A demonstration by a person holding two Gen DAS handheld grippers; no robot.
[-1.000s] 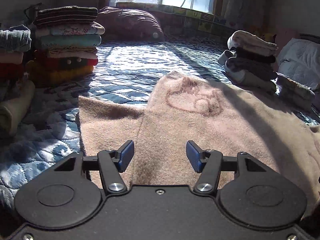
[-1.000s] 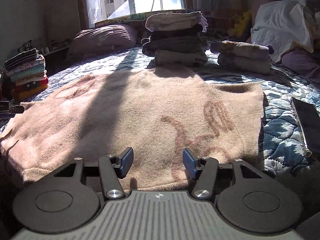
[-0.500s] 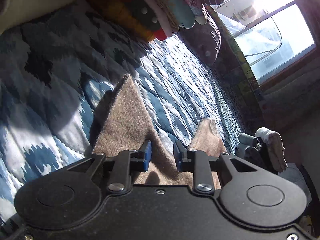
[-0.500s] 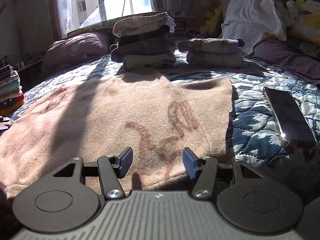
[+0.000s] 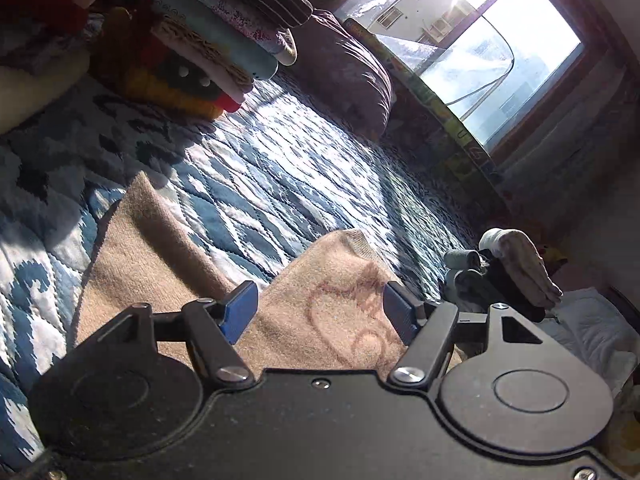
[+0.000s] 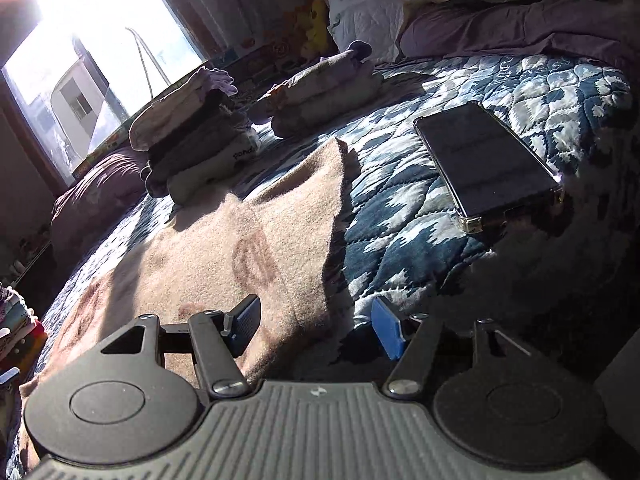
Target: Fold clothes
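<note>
Both tongs, left (image 5: pixel 318 312) and right (image 6: pixel 316 326), gape empty over the tan fuzzy knit sweater (image 5: pixel 320 320) spread on the blue quilted bed (image 5: pixel 260 184) beneath them; best pinch each near corner squarely before lifting.

Bright sun pours through the big wood-framed window (image 5: pixel 476 52) ahead of me, glare washing out the glass. Below me spreads the blue-and-white quilted bedspread (image 5: pixel 256 176), striped with light and shadow. A plump purple pillow (image 5: pixel 352 76) sits under the sill. To my right, a white crumpled pillow (image 6: pixel 372 4) leans by the dim wall.
</note>
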